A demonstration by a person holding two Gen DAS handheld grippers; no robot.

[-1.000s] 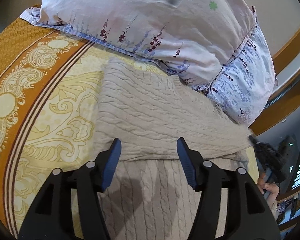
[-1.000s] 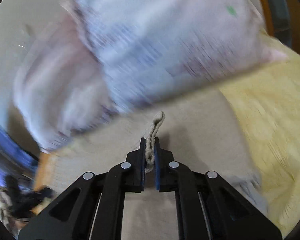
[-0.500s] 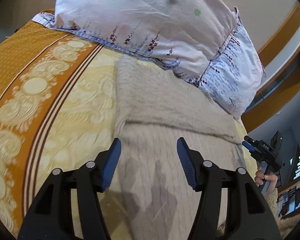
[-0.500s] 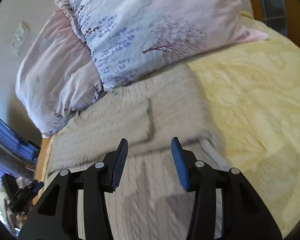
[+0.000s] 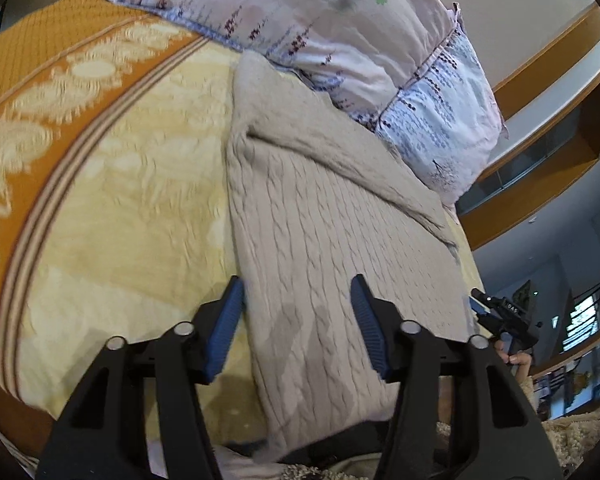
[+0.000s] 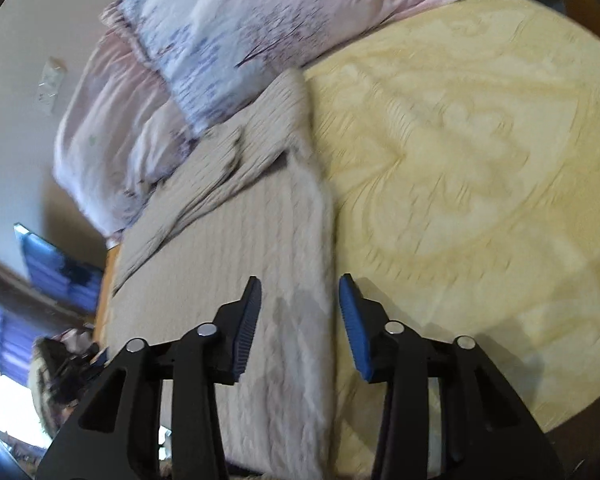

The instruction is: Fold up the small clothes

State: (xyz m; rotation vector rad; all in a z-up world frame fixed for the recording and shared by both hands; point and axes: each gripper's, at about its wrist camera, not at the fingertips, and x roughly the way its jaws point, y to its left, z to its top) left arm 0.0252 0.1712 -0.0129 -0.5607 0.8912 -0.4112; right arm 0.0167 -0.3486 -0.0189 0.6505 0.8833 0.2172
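A beige cable-knit sweater [image 5: 324, 232] lies flat on the yellow bedspread [image 5: 132, 208], its far part folded over across the top. My left gripper [image 5: 298, 320] is open and empty, hovering over the sweater's near left edge. In the right wrist view the sweater [image 6: 228, 264] runs from the pillows to the bed's near edge. My right gripper [image 6: 300, 320] is open and empty above the sweater's near right edge. The right gripper also shows in the left wrist view [image 5: 500, 316] at the far right.
Two floral pillows [image 5: 340, 36] lie at the head of the bed, touching the sweater's far end; they also show in the right wrist view [image 6: 220, 40]. An orange patterned border [image 5: 52, 56] runs along the bedspread's left side. The near bed edge lies just under both grippers.
My right gripper let go of the sweater fold and opened. Both grippers pulled back toward the near edge of the bed, to the sweater's lower corners.
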